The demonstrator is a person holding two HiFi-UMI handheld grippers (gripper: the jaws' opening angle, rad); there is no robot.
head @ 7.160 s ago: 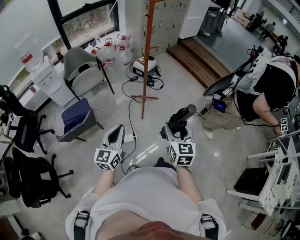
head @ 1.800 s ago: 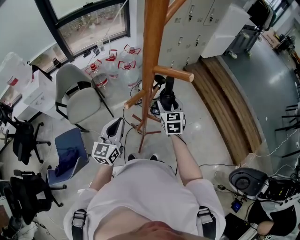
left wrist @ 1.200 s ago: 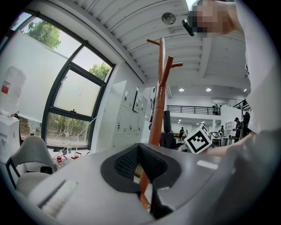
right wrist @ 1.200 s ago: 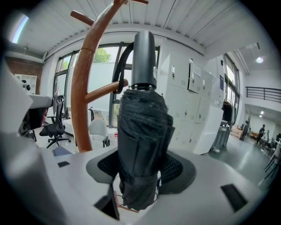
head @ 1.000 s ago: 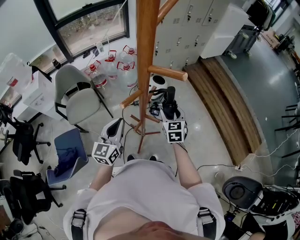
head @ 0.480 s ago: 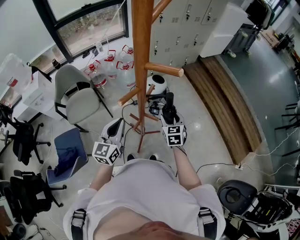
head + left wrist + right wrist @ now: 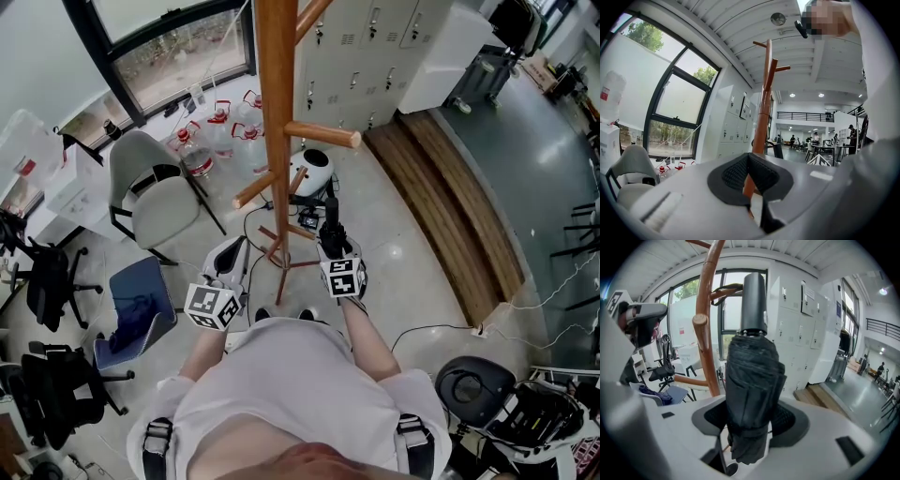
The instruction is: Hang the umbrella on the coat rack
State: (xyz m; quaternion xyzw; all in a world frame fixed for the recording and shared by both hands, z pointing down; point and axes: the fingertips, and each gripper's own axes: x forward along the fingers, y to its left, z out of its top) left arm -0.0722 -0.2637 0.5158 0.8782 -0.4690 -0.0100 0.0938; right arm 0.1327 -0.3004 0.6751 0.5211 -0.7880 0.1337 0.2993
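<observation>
The wooden coat rack [image 7: 277, 112] stands right in front of me, with one peg [image 7: 323, 134] pointing right and a lower peg [image 7: 258, 190] pointing left. My right gripper [image 7: 330, 242] is shut on a folded black umbrella [image 7: 752, 380], whose cylindrical handle [image 7: 754, 296] sticks up and forward. It hangs below the right peg, apart from the pole [image 7: 708, 324]. The left gripper [image 7: 230, 267] is held low at the left with its jaws together and nothing in them. In the left gripper view the rack [image 7: 764, 108] rises beyond the left gripper [image 7: 749, 161].
A grey chair [image 7: 155, 178] and water bottles [image 7: 230, 117] stand left of the rack. A white appliance [image 7: 314, 169] and cables lie by its feet. Lockers [image 7: 375, 37] and a wooden step [image 7: 441, 187] are to the right; a blue chair [image 7: 141, 305] is at the near left.
The right gripper has come down and back toward me with the umbrella, away from the right peg. The left gripper has stayed put.
</observation>
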